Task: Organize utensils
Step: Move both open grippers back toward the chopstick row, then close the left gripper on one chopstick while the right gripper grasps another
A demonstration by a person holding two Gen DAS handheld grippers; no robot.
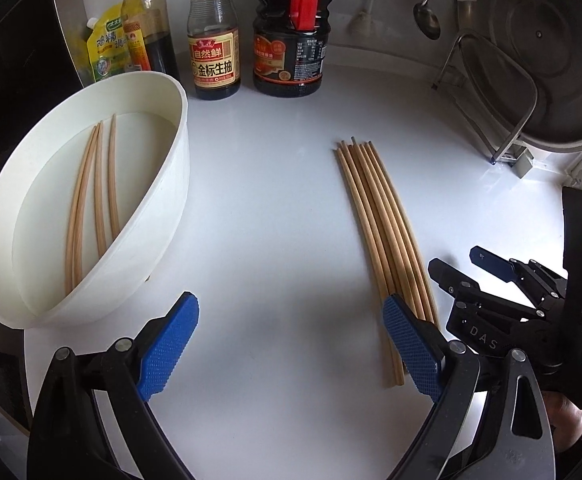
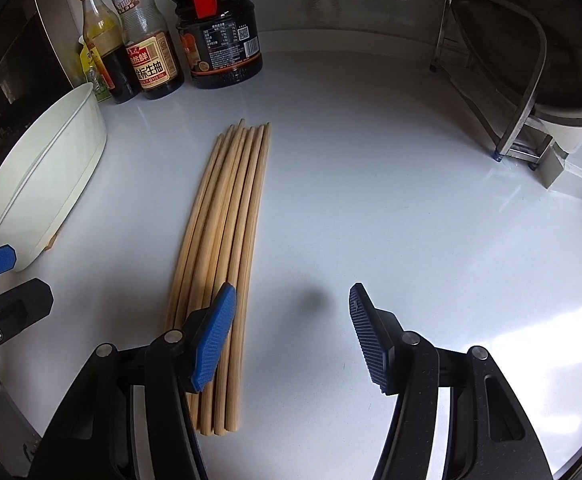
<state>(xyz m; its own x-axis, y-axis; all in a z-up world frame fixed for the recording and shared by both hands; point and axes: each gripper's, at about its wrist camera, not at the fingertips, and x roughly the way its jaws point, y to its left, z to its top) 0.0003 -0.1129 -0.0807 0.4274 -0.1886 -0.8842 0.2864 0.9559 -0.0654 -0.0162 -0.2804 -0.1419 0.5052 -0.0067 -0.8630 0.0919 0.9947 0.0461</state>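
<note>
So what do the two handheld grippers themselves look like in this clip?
Both the left gripper and the right gripper have black linkage arms with silver pivot pins and blue textured finger pads. The right gripper's body shows "DAS" lettering and a green light.

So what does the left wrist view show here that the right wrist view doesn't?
Only the left wrist view looks inside the white bowl, where three chopsticks lie. Only the right wrist view shows the near ends of the chopstick bundle on the counter. Both share that bundle, the bowl, the sauce bottles at the back, and both open grippers, nothing between their fingers.
</note>
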